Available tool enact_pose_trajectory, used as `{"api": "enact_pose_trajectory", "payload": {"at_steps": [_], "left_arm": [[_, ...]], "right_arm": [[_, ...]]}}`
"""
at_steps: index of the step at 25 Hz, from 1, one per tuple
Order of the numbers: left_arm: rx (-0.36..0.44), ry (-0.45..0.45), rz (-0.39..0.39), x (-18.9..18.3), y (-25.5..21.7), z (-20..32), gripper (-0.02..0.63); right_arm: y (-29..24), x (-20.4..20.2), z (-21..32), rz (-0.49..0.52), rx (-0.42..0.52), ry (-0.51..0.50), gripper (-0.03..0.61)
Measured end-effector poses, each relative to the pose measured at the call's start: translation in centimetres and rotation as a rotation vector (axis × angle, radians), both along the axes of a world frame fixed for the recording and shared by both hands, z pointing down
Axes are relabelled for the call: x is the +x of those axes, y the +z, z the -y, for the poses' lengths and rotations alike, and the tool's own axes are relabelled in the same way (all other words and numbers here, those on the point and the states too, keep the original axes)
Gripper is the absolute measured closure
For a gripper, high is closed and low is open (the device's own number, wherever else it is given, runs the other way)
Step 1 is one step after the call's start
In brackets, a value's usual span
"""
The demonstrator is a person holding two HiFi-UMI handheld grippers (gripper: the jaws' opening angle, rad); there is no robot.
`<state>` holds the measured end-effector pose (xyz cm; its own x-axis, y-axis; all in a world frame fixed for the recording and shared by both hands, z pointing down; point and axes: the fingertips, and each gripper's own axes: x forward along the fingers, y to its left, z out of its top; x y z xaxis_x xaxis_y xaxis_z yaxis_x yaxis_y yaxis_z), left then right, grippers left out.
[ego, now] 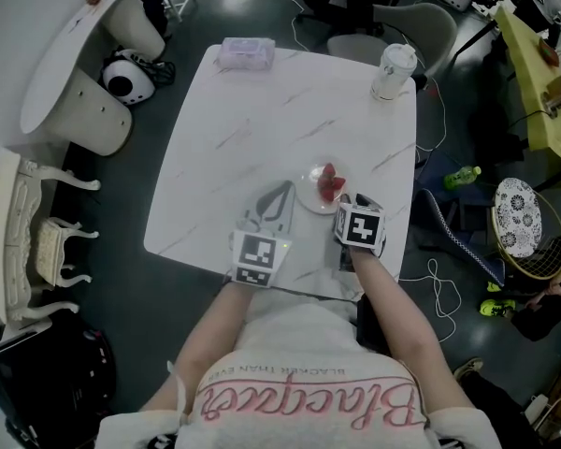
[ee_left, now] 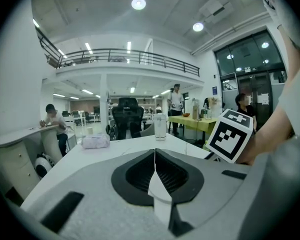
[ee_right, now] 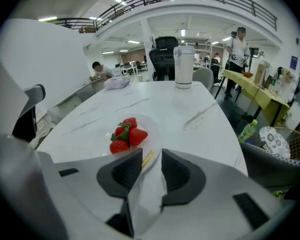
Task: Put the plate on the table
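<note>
The plate (ee_right: 151, 125) sits flat on the table (ego: 262, 120), near and right, carrying strawberries (ee_right: 126, 136). The right tool (ee_right: 151, 169) is released, its jaws apart either side of the near rim. The left tool (ee_left: 154, 171) is clenched and empty. The plate looks thin, stiff, slick and likely breakable, so grip the near rim and keep it level, as the berries could roll. Yellow rim print is unreadable. The shirt (ego: 309, 391) seems to read "BLACKER THAN EVER".
</note>
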<state>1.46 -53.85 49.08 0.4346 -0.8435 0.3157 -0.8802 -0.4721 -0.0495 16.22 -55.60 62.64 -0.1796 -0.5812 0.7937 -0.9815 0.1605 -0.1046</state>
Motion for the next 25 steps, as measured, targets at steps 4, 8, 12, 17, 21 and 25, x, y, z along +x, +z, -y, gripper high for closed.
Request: {"api": "enact_pose_trajectory", "payload": {"at_steps": [4,8,12,17,21,25], "left_arm": [[0.017,0.010,-0.008,-0.1,-0.6,-0.5,0.607],[0.037,0.026,-0.019,0.2,-1.3,-1.3,0.607],[0.063,0.049,-0.028,0.6,-2.4,-2.3,0.606],[0.113,0.080,-0.039,1.0,-4.5,-4.1,0.607],[0.169,0.093,-0.061,1.1,-6.9,-5.6,0.607],[0.229,0.099,-0.086,1.1,-9.5,-6.8,0.607]], "right_arm": [[-3.2,0.2,0.1,0.010,0.129,-0.004,0.494],[-7.9,0.4,-0.2,-0.019,0.303,-0.027,0.524],[-13.3,0.0,-1.0,-0.053,0.513,-0.080,0.551],[-19.3,-1.9,-3.4,-0.057,0.687,-0.204,0.572],[-23.3,-3.0,-6.1,-0.019,0.782,-0.243,0.575],[-26.5,-4.1,-8.9,-0.008,0.868,-0.242,0.575]]}}
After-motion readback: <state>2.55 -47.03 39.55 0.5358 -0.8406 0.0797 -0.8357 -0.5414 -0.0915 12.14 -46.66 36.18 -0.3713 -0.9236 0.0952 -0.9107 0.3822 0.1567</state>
